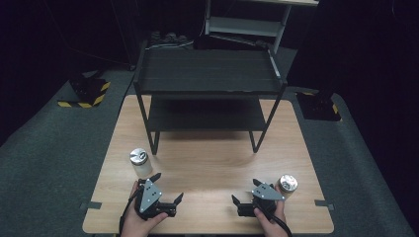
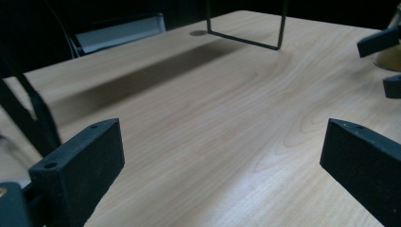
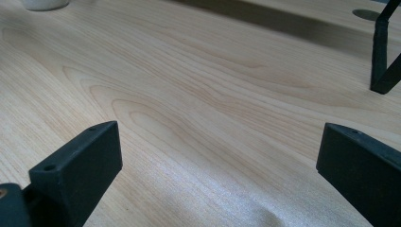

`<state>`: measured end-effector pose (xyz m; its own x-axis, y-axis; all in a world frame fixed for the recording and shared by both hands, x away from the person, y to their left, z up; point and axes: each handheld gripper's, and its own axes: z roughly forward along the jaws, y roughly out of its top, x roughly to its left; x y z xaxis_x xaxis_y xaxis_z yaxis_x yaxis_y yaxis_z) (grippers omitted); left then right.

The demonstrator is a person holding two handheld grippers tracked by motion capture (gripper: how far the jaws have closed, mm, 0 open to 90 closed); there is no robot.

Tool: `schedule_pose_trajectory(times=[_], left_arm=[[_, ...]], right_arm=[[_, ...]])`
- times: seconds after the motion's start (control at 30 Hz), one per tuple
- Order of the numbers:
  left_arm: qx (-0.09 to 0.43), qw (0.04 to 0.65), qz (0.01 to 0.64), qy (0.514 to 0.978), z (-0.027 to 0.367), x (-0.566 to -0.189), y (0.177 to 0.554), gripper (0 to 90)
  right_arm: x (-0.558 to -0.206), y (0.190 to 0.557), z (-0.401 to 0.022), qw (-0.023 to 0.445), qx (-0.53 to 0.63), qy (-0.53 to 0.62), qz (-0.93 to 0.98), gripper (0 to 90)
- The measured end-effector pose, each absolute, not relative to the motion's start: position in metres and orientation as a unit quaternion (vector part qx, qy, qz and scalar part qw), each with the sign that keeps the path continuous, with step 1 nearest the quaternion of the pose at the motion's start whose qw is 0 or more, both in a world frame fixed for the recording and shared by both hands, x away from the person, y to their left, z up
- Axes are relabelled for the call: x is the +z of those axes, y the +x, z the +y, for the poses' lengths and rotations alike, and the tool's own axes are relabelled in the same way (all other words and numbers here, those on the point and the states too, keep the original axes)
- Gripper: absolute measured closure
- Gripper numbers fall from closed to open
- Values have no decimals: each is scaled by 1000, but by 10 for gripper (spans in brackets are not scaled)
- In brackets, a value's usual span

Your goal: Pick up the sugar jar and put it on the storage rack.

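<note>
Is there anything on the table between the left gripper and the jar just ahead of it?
Nothing visible. The left gripper is open, and only bare table separates it from the jar, just ahead to its left.

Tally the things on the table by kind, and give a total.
Jars with silver lids: 2, the left jar and the right jar
Black two-tier shelf racks: 1, the rack
Total: 3
</note>
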<state>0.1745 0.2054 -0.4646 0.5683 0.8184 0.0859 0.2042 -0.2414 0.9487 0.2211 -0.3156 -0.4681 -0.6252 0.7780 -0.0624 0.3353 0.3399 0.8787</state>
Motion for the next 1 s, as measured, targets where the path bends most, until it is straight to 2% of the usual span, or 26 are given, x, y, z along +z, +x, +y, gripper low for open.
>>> schedule_pose_trajectory(times=[0.53,1.0], left_arm=[[349,489,394,695,233,-453,166,8],[370,474,421,680,247,-453,174,8]], right_arm=[[-467,221,-313,247,445,349,787,7],[-468,216,-311,254,447,379,769,7]])
